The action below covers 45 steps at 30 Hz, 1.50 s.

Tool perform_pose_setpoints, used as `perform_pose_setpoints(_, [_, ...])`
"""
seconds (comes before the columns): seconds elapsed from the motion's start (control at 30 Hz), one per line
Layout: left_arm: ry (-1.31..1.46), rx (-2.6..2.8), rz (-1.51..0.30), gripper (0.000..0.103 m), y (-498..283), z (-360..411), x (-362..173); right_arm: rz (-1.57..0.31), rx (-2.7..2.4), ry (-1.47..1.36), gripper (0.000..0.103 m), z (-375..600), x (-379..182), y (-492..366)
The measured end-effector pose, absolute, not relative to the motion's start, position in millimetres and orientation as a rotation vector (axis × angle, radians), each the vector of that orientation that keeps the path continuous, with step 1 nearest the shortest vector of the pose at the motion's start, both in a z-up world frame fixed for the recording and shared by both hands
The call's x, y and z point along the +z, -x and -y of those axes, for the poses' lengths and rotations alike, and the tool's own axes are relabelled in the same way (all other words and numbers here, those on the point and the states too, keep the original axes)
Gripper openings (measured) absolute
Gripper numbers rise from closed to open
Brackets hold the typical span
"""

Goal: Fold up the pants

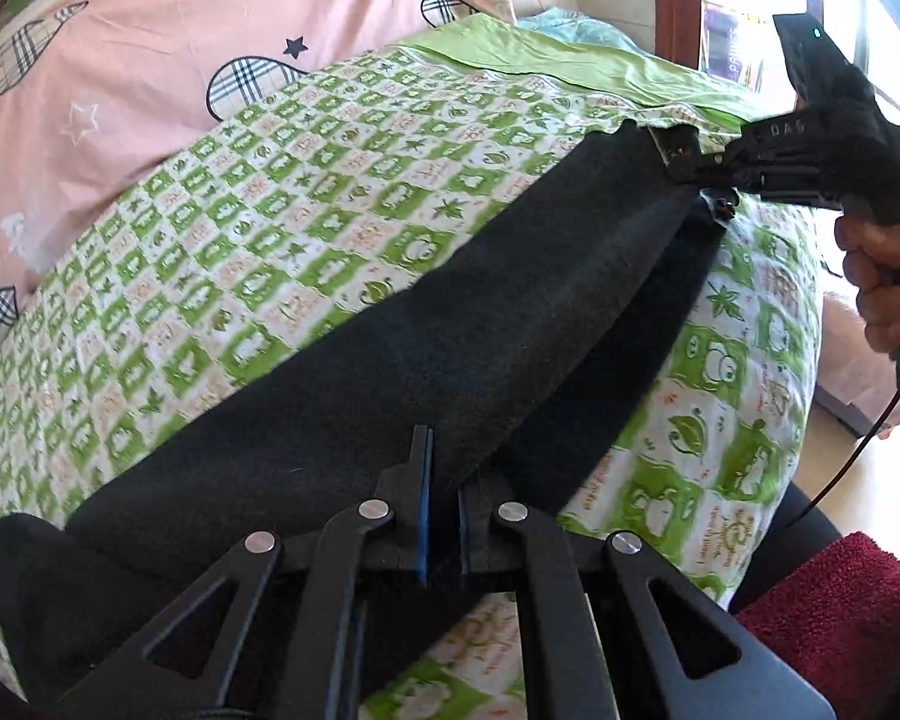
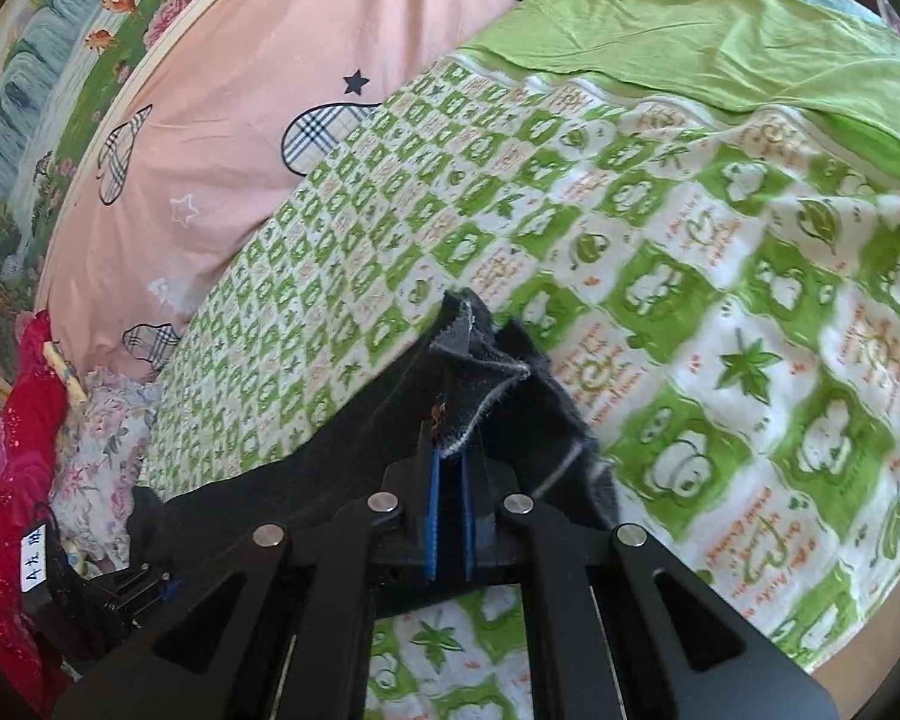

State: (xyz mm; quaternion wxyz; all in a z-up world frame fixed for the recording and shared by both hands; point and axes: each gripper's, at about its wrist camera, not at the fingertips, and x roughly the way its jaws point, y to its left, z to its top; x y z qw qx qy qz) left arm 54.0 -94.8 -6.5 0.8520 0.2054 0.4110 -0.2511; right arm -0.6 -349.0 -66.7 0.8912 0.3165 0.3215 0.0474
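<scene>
Black pants are stretched in a long band over a green and white frog-print sheet. My left gripper is shut on the near end of the pants. My right gripper, held in a hand, pinches the far end at the upper right of the left wrist view. In the right wrist view my right gripper is shut on a bunched black hem, held a little above the sheet. The left gripper shows at the lower left, on the other end of the pants.
A pink duvet with plaid hearts lies behind the sheet. A plain green cover lies at the far right. Red and floral clothes pile at the left. A dark red rug lies on the floor beside the bed.
</scene>
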Motion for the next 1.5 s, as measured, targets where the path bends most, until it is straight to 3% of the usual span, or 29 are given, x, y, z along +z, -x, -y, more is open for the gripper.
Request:
perform_pose_setpoints(0.13, [-0.428,-0.532,-0.886,0.007,-49,97,-16,-0.694,0.075,-0.662,0.006,351,-82,7])
perform_pose_setpoints(0.3, [-0.374,-0.522,-0.952,0.02,-49,88,-24,-0.698,0.071,-0.617,0.009,347,-86,12])
perform_pose_setpoints(0.37, [-0.324,-0.495,-0.964,0.04,-46,78,-19,-0.692,0.063,-0.616,0.019,348,-80,16])
perform_pose_setpoints(0.43, [-0.263,-0.449,-0.957,0.061,-42,62,-11,-0.665,0.028,-0.581,0.036,348,-72,23])
perform_pose_setpoints(0.47, [-0.229,-0.428,-0.953,0.063,-40,54,-7,-0.636,0.013,-0.558,0.045,348,-66,28])
perform_pose_setpoints(0.5, [-0.185,-0.402,-0.954,0.063,-37,42,-2,-0.605,0.003,-0.535,0.047,347,-60,34])
perform_pose_setpoints(0.57, [-0.122,-0.332,-0.967,0.073,-36,22,3,-0.565,0.003,-0.499,0.048,343,-51,41])
perform_pose_setpoints(0.9, [0.214,-0.017,-1.018,0.074,-60,-94,26,-0.526,0.314,-0.353,0.048,266,-36,30])
perform_pose_setpoints(1.2, [0.22,0.161,-1.101,0.074,-121,-131,44,-0.567,0.693,-0.145,0.048,144,-32,22])
perform_pose_setpoints(1.5, [0.174,0.299,-1.261,0.074,-187,-151,28,-0.626,0.95,0.032,0.048,29,-33,-1])
